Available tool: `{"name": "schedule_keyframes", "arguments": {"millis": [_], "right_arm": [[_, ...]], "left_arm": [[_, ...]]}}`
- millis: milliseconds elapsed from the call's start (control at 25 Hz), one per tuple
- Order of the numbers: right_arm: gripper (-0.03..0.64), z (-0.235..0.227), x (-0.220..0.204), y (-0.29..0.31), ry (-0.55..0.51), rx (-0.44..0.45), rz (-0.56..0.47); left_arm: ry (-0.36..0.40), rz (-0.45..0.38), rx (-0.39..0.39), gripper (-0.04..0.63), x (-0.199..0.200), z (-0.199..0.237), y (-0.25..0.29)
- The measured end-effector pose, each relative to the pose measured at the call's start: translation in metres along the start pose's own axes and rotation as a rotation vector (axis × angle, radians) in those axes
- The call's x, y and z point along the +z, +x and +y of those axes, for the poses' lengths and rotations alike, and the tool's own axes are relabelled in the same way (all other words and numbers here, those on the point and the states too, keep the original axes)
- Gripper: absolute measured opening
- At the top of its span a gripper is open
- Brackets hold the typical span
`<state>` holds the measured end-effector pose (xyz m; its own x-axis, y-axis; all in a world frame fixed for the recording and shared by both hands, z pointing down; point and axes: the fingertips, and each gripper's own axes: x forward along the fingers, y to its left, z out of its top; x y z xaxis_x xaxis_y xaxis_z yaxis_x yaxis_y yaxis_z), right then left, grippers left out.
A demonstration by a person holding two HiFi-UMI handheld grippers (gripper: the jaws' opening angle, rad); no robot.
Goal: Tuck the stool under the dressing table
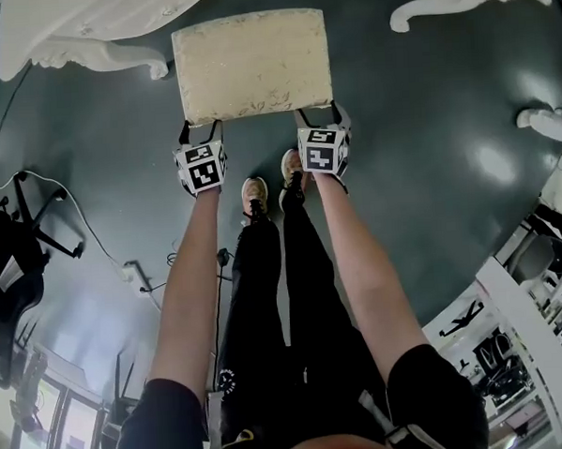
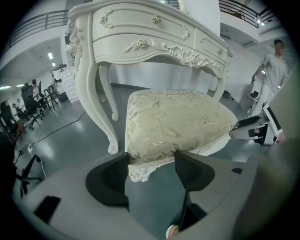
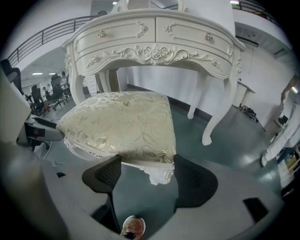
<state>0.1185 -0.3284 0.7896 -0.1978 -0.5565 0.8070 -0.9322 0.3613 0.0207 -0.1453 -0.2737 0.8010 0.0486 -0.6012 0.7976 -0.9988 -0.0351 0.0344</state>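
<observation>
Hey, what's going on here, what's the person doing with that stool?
A person stands over a cushioned stool with a gripper in each hand. The left gripper is clamped on the seat's near left corner and the right gripper on its near right corner. The stool faces the knee space of the white dressing table, but sits in front of it, not yet tucked under.
</observation>
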Motion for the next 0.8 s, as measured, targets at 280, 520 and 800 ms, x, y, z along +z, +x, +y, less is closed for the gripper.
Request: {"name": "schedule_keyframes", "arguments": {"millis": [280, 520, 800], "right_arm": [[0.371, -0.023, 0.033, 0.021, -0.023, 0.017, -0.009], [0.373, -0.034, 0.053, 0.035, -0.035, 0.028, -0.017], [0.373, -0.039, 0.081, 0.057, -0.036, 0.021, -0.039]], "left_arm": [[-0.048, -0.001, 0.046, 0.305, 0.030, -0.008, 0.021], [-0.077, -0.021, 0.076, 0.304, 0.050, -0.008, 0.034], [-0.093, -0.041, 0.090, 0.299, 0.077, 0.001, 0.054]]}}
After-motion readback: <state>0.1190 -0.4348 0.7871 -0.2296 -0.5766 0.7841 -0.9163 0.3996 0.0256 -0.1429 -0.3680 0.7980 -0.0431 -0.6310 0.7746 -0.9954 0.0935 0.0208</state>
